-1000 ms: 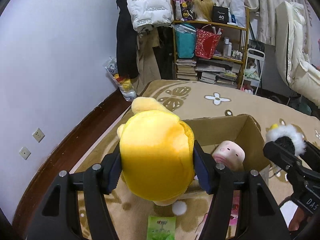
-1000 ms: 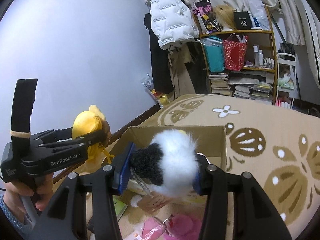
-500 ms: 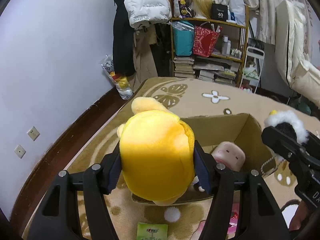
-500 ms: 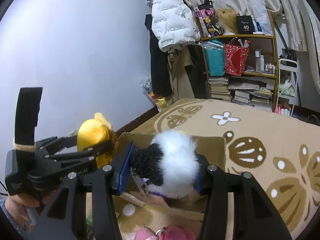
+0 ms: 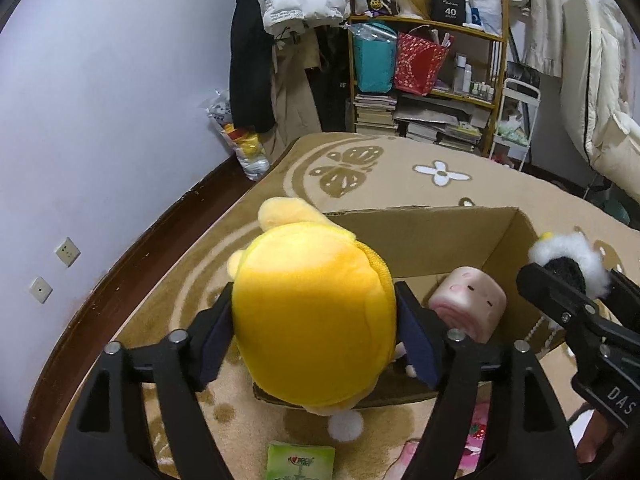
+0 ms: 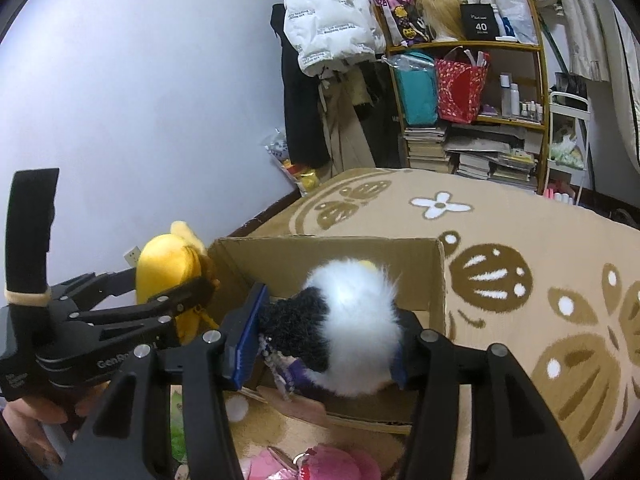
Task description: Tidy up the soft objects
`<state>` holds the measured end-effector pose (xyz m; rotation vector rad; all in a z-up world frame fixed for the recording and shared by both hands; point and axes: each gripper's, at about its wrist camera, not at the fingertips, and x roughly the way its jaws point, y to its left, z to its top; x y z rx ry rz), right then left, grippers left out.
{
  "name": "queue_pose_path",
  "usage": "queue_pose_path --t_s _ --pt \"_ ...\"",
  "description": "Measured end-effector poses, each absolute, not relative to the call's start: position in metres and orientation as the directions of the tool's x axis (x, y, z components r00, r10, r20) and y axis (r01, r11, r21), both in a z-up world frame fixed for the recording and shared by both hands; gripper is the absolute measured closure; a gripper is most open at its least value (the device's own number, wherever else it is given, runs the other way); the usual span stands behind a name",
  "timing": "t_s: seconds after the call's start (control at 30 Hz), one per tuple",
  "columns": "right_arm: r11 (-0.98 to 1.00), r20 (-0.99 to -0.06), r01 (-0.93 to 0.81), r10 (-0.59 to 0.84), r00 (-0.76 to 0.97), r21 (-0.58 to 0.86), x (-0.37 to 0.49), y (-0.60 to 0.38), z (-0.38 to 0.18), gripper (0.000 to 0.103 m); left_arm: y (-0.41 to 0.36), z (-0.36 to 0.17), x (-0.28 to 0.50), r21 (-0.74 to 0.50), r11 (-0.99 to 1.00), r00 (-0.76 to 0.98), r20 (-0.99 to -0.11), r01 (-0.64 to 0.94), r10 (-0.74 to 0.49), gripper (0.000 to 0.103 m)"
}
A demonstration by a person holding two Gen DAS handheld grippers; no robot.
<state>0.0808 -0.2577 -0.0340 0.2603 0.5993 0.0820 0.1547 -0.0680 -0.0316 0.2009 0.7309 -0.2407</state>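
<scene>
The left gripper point(image 5: 314, 344) is standing over the near left corner of the open brown cardboard box point(image 5: 436, 240) on the beige patterned rug point(image 5: 400, 176), with the round yellow plush toy point(image 5: 316, 320) between its dark pads. Its jaws have just been opening: a second ago the pads were pressing into the plush sides, and now they are angling outward, the right one touching the toy only near its tip, so the grip is loosening. The box is reaching further under this gripper than before, and the pink pig-faced plush block point(image 5: 468, 300) is lying inside against the right wall. The right gripper point(image 6: 328, 332) is hovering over the box's near edge with the fluffy white and black plush toy point(image 6: 344, 320) between its fingers; its jaws have also just been opening slightly, yet the fur is still filling the gap and touching both pads. Compared with a second earlier, this toy is sitting lower against the box's opening. Pink soft items point(image 6: 320, 464) are lying on the rug before the box.
</scene>
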Motion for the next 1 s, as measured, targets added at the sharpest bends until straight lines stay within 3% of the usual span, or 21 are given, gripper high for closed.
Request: queue_pose_path --t_s 0.07,0.4,1.0 --pt "0.964 -0.551 0.005 0.148 0.822 0.267 0.081 -0.258 -0.034 0.043 -0.067 -0.032 0.156 0.122 0.954 0.722 -0.681 0.273 -0.120 0.021" --pt "0.951 -0.545 0.048 0.132 0.828 0.304 0.078 -0.269 -0.035 0.012 -0.060 -0.024 0.152 0.134 0.958 0.746 -0.658 0.255 -0.106 0.001" --pt "0.948 -0.565 0.053 0.141 0.813 0.313 0.058 -0.268 -0.032 0.011 -0.045 -0.020 0.126 0.193 0.957 0.736 -0.676 0.216 -0.030 0.001"
